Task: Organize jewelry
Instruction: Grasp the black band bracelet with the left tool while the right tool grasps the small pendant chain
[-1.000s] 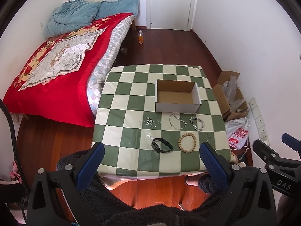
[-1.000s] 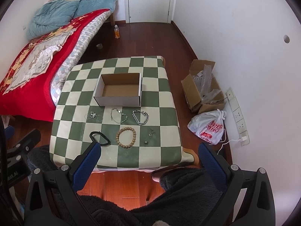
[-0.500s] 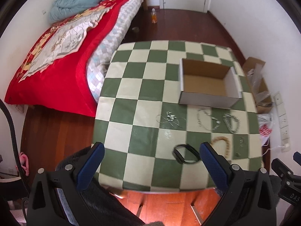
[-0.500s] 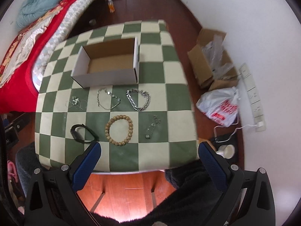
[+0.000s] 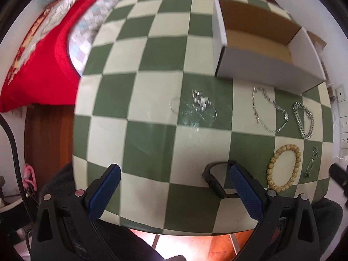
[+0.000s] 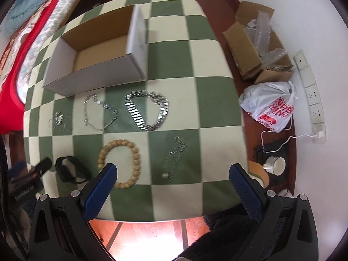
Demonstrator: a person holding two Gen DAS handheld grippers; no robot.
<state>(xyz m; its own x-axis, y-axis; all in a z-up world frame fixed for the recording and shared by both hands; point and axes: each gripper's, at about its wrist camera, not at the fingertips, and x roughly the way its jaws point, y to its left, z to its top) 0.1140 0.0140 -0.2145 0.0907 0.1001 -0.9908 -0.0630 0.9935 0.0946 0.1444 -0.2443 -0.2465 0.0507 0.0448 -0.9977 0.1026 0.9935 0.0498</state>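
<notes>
Jewelry lies on a green-and-cream checkered table [image 5: 152, 148] in front of an open white cardboard box [image 5: 267, 67] [image 6: 95, 74]. A thin silver necklace [image 5: 195, 108] [image 6: 58, 121], a silver chain [image 5: 269, 113] [image 6: 100, 113] and a chunky silver bracelet [image 5: 304, 119] [image 6: 148, 111] form the far row. Nearer lie a black band [image 5: 215, 180] [image 6: 69, 171], a wooden bead bracelet [image 5: 285, 169] [image 6: 121, 163] and a small silver chain [image 5: 313, 161] [image 6: 176, 154]. My left gripper [image 5: 174, 171] hovers open beside the black band. My right gripper [image 6: 174, 171] hovers open above the small chain and bead bracelet.
A bed with a red cover [image 5: 37, 50] stands left of the table. Right of it on the wooden floor are a cardboard box with plastic wrap [image 6: 254, 43], a white shopping bag [image 6: 271, 106], a mug [image 6: 276, 165] and wall sockets [image 6: 311, 91].
Both grippers have come forward and down toward the table, so the jewelry looks much larger. Nothing on the table has moved, and both stay open.
</notes>
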